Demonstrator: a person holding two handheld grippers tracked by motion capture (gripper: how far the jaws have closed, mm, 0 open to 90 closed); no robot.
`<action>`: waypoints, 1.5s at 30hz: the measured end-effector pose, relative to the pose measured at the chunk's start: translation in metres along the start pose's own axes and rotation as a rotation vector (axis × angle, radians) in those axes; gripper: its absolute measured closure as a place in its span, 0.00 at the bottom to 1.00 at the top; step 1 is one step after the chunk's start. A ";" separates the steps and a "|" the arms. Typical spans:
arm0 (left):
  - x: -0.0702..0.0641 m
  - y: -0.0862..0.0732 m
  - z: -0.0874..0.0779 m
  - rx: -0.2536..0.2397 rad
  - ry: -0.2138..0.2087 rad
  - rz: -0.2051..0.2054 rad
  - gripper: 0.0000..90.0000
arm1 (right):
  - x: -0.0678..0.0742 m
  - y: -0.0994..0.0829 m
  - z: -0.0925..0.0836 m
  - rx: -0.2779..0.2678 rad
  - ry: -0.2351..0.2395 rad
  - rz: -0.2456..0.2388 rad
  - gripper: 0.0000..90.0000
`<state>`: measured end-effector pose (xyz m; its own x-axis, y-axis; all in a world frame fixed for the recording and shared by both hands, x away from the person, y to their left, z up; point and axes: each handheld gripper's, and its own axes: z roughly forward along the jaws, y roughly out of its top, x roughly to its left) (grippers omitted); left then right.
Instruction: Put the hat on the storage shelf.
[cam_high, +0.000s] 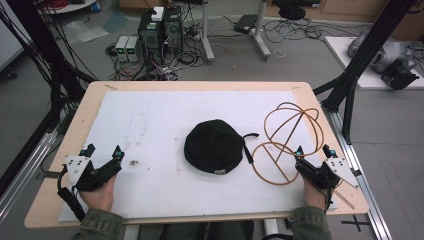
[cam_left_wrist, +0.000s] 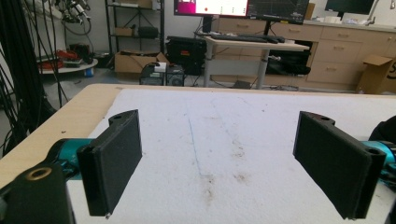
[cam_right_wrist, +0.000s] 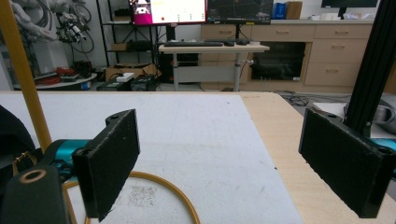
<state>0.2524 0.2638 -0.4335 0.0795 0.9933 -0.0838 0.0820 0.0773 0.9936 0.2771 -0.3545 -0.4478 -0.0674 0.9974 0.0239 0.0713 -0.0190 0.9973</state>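
A black cap (cam_high: 214, 146) lies flat in the middle of the white mat (cam_high: 165, 120), its strap (cam_high: 248, 142) trailing right. Right of it stands a tan wire-hoop stand (cam_high: 290, 137) with a round base ring. My left gripper (cam_high: 104, 150) rests at the near left of the mat, open and holding nothing; in the left gripper view its jaws frame bare stained mat (cam_left_wrist: 219, 154), with the cap (cam_left_wrist: 385, 130) at the right edge. My right gripper (cam_high: 314, 150) sits open at the near right, just beside the base ring (cam_right_wrist: 163, 186); an upright rod (cam_right_wrist: 23, 79) and the cap (cam_right_wrist: 11, 135) show at left.
The wooden table (cam_high: 82, 112) ends close behind both hands. A black frame post (cam_high: 367, 55) rises off the right edge, with an aluminium rail (cam_high: 357, 165) along that side. Computers and cables (cam_high: 160, 35) lie on the floor beyond the far edge.
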 end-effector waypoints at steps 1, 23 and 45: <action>0.000 0.000 0.000 0.001 -0.001 -0.003 0.18 | 0.000 0.000 0.000 0.003 0.001 -0.001 0.13; 0.001 -0.001 0.003 0.015 -0.014 -0.010 0.17 | 0.002 0.000 -0.001 0.001 0.001 -0.005 0.13; -0.029 0.014 0.016 0.019 -0.142 0.079 0.17 | 0.004 0.000 -0.001 0.013 0.004 -0.021 0.13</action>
<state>0.2671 0.2346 -0.4188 0.2258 0.9740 -0.0166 0.0890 -0.0037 0.9960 0.2760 -0.3504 -0.4476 -0.0725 0.9974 0.0035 0.0825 0.0025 0.9966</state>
